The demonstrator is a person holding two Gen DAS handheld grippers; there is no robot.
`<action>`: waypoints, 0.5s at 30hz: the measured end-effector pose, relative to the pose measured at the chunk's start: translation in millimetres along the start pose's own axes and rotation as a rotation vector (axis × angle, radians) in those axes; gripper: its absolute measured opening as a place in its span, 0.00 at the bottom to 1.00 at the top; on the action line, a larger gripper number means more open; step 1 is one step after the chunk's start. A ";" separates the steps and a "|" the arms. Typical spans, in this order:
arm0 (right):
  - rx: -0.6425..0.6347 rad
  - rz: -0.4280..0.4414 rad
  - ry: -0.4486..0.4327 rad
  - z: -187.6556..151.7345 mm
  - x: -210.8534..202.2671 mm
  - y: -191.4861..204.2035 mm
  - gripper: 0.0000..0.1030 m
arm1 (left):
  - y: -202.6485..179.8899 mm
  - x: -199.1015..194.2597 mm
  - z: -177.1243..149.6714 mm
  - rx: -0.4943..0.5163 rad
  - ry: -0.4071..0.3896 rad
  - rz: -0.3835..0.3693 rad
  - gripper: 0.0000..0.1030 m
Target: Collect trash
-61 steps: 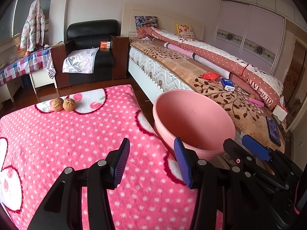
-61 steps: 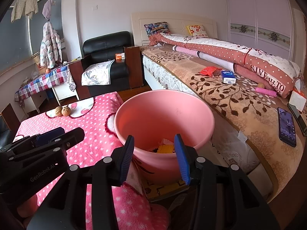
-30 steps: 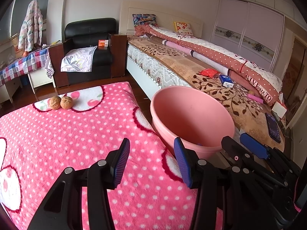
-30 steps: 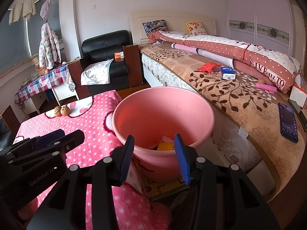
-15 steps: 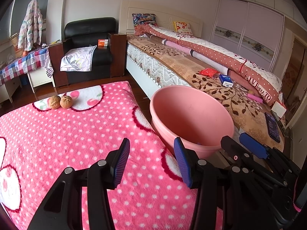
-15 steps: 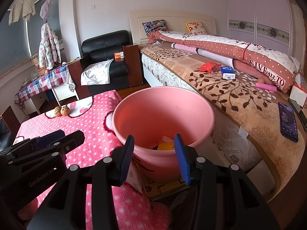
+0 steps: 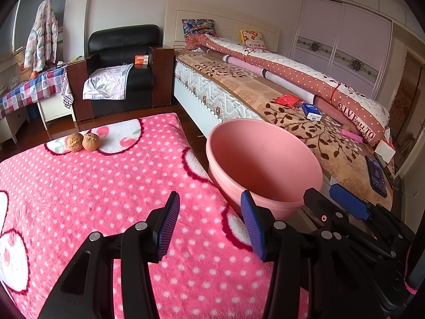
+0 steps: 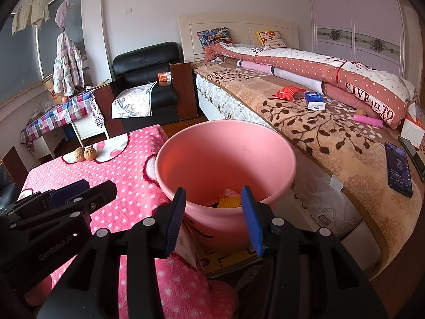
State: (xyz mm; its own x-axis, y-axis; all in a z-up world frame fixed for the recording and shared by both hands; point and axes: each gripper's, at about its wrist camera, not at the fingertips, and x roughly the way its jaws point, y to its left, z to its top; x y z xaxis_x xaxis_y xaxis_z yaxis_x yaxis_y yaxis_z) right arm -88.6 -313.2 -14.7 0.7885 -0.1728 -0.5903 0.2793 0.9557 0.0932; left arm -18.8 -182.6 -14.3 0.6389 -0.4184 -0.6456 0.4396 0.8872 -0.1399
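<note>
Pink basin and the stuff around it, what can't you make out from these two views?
- Basin contents: left wrist view, near rim hides them; right wrist view, the right hand-held gripper covers most.
- Blue box print: too small.
- Phone screen: dim, unreadable.
- Basin base: hidden by the blanket.

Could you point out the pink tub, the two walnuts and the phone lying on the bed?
pink tub (image 8: 265, 159), right wrist view, on its bare inner wall.
two walnuts (image 7: 91, 141), left wrist view, on the right-hand nut's shell.
phone (image 8: 399, 171), right wrist view, on the middle of its dark screen.
</note>
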 end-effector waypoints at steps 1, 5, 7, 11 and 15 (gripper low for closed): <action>0.001 0.000 0.000 0.9 0.2 -0.2 0.43 | 0.1 0.1 0.1 0.000 0.000 0.000 0.46; 0.000 0.000 0.001 -0.2 0.0 0.0 0.43 | 0.2 0.3 0.6 0.000 0.000 0.001 0.46; 0.001 0.000 0.000 -1.3 -0.8 0.1 0.43 | 0.6 0.3 0.6 -0.001 0.000 0.002 0.46; 0.002 0.000 0.001 -0.2 0.6 -0.3 0.43 | -1.8 -1.5 -1.5 -0.001 -0.006 0.003 0.46; -0.001 0.001 0.004 -0.4 0.5 -0.1 0.43 | -3.6 -2.4 -2.5 0.001 -0.002 0.004 0.46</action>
State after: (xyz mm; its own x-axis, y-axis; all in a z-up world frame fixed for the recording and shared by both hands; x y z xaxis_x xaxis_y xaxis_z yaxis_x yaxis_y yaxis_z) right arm -88.5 -313.3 -15.4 0.7864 -0.1713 -0.5935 0.2785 0.9559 0.0931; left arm -23.5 -184.3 -14.1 0.6421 -0.4150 -0.6446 0.4375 0.8888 -0.1364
